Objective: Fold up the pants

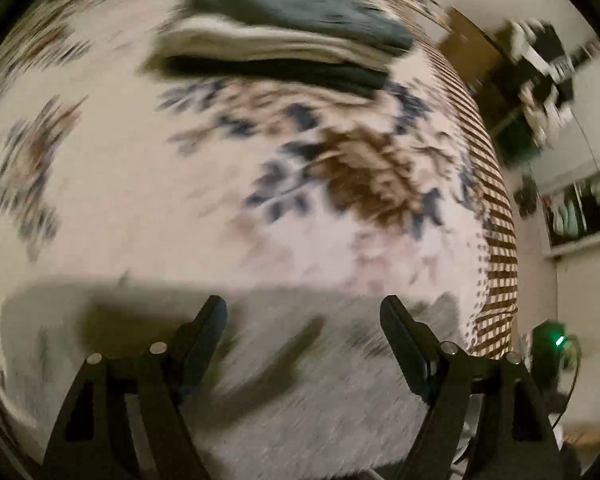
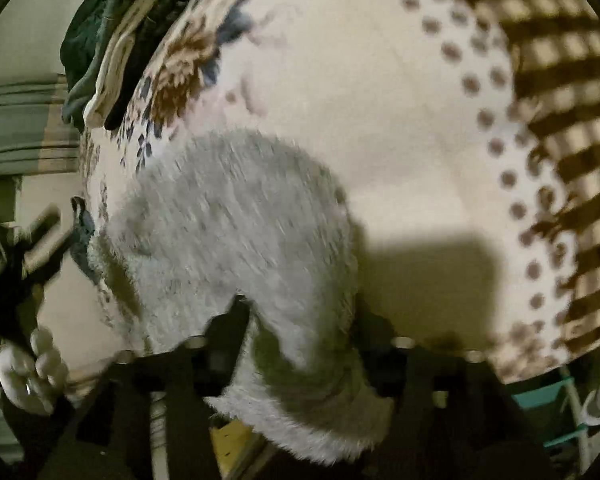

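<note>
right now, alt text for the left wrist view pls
The left gripper hangs open and empty over fuzzy grey pants lying on a floral bedspread. Farther back sits a stack of folded clothes. The picture is motion-blurred.

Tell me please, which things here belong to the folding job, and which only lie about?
For the job:
- grey fluffy pants
- left gripper
- right gripper

Lying about:
- stack of folded clothes
- flowered bedspread
- green-lit device
</note>
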### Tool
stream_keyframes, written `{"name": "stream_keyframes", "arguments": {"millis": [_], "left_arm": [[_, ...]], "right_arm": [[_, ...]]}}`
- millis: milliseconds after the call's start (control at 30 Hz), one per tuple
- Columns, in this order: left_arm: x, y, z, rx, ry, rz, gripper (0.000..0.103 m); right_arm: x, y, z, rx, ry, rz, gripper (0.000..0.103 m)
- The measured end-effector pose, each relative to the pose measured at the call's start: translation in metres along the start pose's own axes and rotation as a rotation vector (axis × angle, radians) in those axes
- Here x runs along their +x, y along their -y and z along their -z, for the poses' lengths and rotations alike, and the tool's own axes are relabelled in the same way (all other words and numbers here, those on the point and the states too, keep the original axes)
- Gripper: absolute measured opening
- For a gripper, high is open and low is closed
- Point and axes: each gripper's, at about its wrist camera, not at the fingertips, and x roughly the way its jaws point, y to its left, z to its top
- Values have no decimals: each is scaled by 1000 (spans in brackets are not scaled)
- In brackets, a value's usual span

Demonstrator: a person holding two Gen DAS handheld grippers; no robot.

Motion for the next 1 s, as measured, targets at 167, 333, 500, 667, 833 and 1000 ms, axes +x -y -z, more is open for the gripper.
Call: {"name": "stream_keyframes", "arguments": {"millis": [167,333,500,667,833,1000], "left_arm": [[27,-48,52,-155,-89,-23,78],[60,-52,72,-186,-131,38,78],[84,-48,80,-160,-146,57,49],[58,-57,98,-196,-88,118,19],[25,-60,115,-264,-68,201,18],[54,-84,115,-347,-131,166,27]], "right_arm": [[-26,-38,-16,-62,92,-48,60],[33,-95,-44,-256,52,206,59],[57,-86,-69,-115,35,225,59],[20,-75,-52,-39,88,160,59],[-40,-79,-2,-70,225,266,61],[-35,-78,36,-89,163,316,67]]}}
